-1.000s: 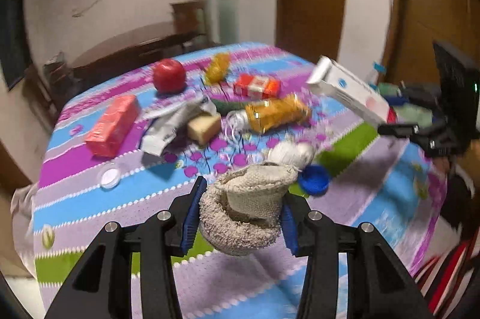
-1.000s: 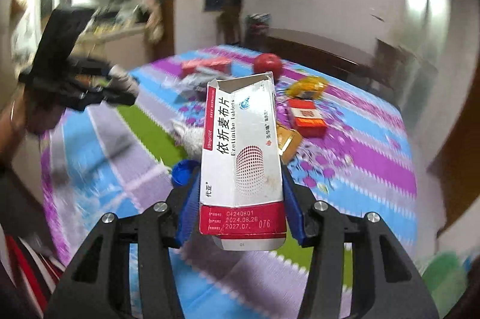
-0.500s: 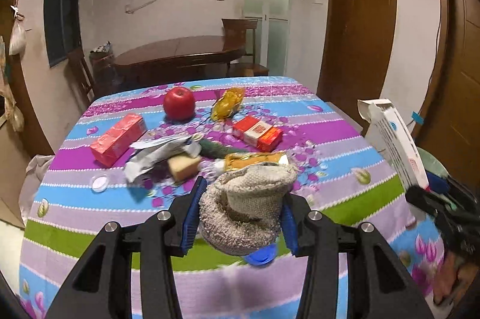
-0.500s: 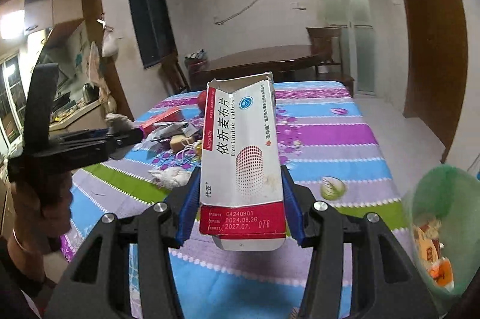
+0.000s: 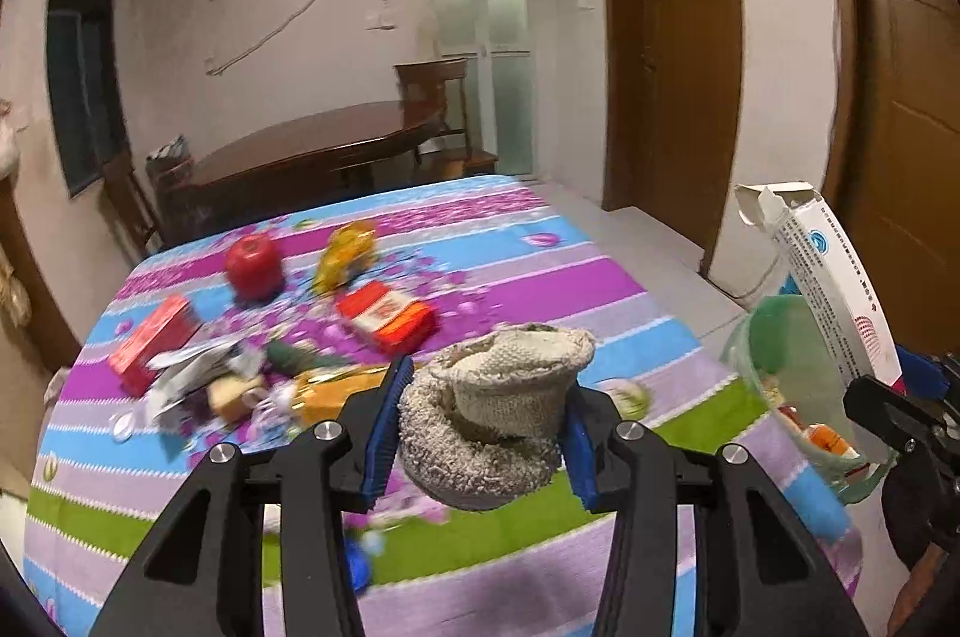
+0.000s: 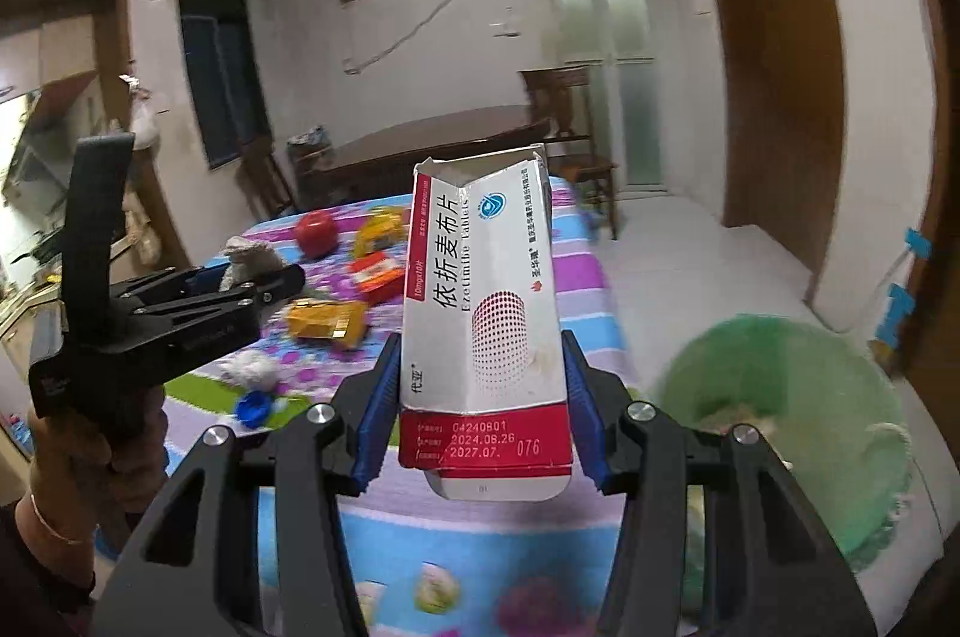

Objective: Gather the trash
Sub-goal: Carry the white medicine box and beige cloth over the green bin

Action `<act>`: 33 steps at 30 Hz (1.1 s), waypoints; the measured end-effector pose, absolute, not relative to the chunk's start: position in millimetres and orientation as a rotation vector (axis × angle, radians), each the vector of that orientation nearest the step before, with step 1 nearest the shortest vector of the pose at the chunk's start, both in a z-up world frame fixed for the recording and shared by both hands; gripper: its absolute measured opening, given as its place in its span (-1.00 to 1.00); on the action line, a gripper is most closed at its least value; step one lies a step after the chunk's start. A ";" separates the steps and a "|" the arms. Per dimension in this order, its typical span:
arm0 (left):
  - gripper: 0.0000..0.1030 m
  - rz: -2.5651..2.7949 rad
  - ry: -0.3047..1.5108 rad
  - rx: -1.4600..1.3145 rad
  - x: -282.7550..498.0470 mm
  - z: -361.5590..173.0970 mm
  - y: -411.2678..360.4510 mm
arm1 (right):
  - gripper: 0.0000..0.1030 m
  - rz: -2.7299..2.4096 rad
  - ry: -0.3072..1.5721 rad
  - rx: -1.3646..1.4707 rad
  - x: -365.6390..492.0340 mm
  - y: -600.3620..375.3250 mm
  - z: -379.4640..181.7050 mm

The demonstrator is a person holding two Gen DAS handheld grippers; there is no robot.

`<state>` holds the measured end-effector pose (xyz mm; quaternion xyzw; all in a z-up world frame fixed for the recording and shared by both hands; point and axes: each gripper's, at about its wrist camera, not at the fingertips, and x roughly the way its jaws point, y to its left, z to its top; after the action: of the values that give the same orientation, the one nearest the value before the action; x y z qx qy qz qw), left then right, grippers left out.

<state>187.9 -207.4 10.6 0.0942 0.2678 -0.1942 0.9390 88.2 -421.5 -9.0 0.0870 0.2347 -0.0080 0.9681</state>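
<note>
My left gripper [image 5: 480, 433] is shut on a rolled grey-beige cloth [image 5: 498, 427] and holds it above the table's near edge. It also shows in the right wrist view [image 6: 240, 283]. My right gripper [image 6: 480, 415] is shut on an opened white and red medicine box [image 6: 486, 325], held upright to the right of the table. That box also shows in the left wrist view [image 5: 828, 289]. A green trash bin [image 6: 798, 433] with some trash inside stands on the floor right of the table, and shows in the left wrist view [image 5: 792, 373].
The table with a striped flowered cloth [image 5: 540, 289] carries a red apple [image 5: 255, 268], a yellow wrapper [image 5: 345, 247], red boxes [image 5: 387, 316], a yellow packet [image 6: 324, 319], a blue cap [image 6: 255, 406] and crumpled wrappers [image 5: 198, 373]. A dark wooden table [image 5: 312, 151] stands behind.
Both grippers have swung right, away from the table's middle. The green bin has come into both views. Both keep their hold.
</note>
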 end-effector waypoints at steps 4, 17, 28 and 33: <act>-0.09 -0.445 0.533 0.230 185.9 11.5 -246.4 | -0.06 -0.092 0.486 0.190 78.6 -450.3 -11.4; -0.09 -0.613 0.503 0.342 176.8 8.3 -379.5 | -0.06 -0.348 0.576 0.261 44.4 -554.8 -26.3; -0.09 -0.708 0.544 0.408 180.4 -12.6 -462.2 | -0.06 -0.415 0.656 0.346 38.0 -603.6 -39.7; -0.09 -0.758 0.584 0.431 186.2 -24.9 -485.2 | -0.06 -0.417 0.692 0.390 40.6 -617.2 -40.4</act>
<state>186.2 -485.2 -24.9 0.2056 0.2787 -0.3620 0.8655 40.6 -617.2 -40.4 0.1885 0.3344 -0.2018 0.9011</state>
